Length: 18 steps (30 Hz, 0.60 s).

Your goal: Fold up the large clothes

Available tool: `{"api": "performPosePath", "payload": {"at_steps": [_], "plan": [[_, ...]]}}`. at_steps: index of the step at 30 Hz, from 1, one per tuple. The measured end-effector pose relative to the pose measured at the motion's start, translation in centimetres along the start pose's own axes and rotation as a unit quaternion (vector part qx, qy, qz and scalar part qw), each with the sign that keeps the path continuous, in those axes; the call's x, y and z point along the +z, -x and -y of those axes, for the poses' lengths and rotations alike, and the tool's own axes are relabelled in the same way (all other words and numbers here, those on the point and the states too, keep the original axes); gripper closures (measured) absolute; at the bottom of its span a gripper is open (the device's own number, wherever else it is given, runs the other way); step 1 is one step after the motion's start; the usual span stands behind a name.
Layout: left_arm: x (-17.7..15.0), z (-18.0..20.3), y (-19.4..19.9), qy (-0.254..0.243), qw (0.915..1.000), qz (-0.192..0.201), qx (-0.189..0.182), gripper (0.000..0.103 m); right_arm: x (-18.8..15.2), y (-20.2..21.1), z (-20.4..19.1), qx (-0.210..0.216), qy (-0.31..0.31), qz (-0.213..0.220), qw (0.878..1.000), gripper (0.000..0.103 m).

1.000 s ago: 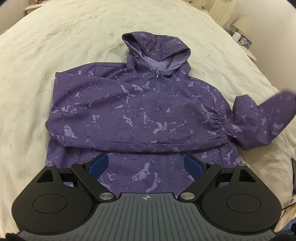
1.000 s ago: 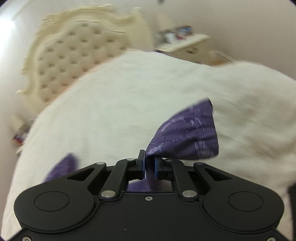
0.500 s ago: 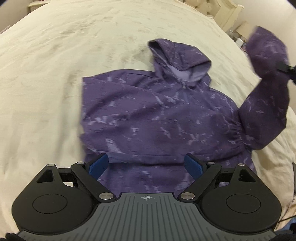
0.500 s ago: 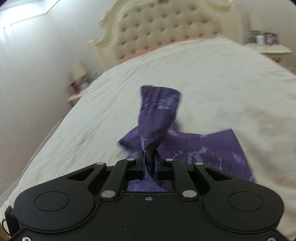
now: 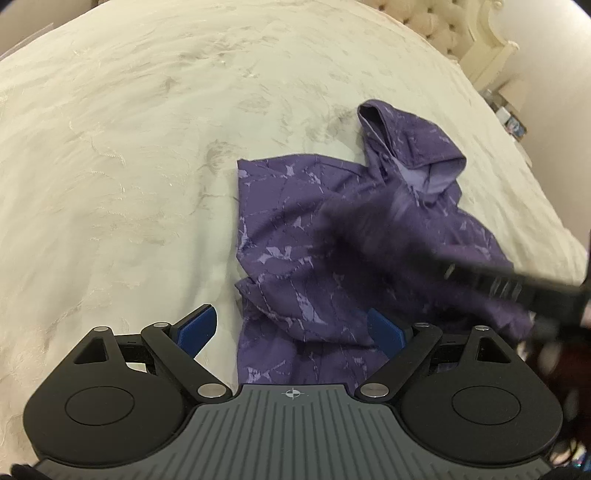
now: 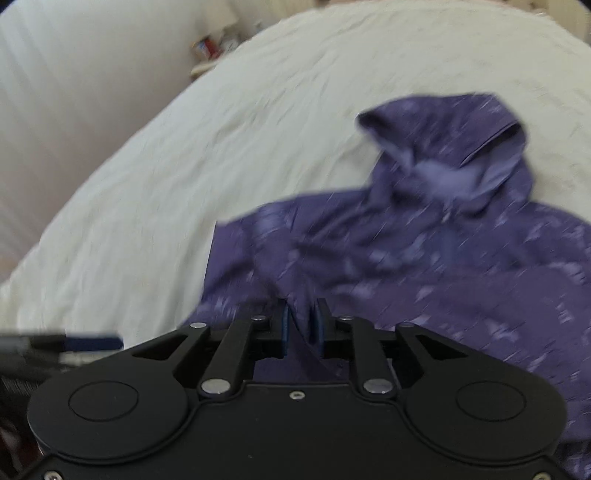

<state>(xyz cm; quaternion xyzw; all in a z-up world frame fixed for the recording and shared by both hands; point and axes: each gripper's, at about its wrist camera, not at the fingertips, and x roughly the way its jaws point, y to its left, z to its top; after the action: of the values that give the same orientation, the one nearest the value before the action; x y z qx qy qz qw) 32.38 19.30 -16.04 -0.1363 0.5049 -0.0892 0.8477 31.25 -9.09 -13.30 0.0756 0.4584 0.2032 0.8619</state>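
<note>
A purple hooded jacket [image 5: 295,236] with a pale marbled print lies on the cream bed, hood [image 5: 413,147] pointing away. My left gripper [image 5: 291,325] is open and empty, hovering over the jacket's lower left edge. My right gripper [image 6: 303,325] is shut on the jacket's sleeve [image 6: 301,314] and holds it over the jacket body [image 6: 443,266]. In the left wrist view the right gripper [image 5: 491,284] and the carried sleeve show as a dark blur across the jacket's right half. The hood [image 6: 454,140] also shows in the right wrist view.
The cream bedspread [image 5: 129,147] spreads wide to the left and beyond the jacket. A tufted headboard [image 5: 443,26] and a nightstand with small items [image 5: 511,122] stand at the far right. Another nightstand [image 6: 210,48] shows in the right wrist view.
My right gripper has swung the sleeve from out at the jacket's right side up and across over the jacket body. My left gripper has shifted left, staying open.
</note>
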Motion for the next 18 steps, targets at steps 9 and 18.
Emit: {"api": "performPosePath", "payload": {"at_steps": [9, 18], "plan": [[2.0, 2.1, -3.0, 0.003, 0.9991, -0.005, -0.041, 0.014, -2.5, 1.3, 1.9, 0.0, -0.004, -0.032, 0.999, 0.04], [2.9, 4.1, -9.7, 0.0, 0.9983, -0.051, -0.028, 0.034, -5.4, 5.8, 8.2, -0.067, -0.058, -0.026, 0.996, 0.039]]}}
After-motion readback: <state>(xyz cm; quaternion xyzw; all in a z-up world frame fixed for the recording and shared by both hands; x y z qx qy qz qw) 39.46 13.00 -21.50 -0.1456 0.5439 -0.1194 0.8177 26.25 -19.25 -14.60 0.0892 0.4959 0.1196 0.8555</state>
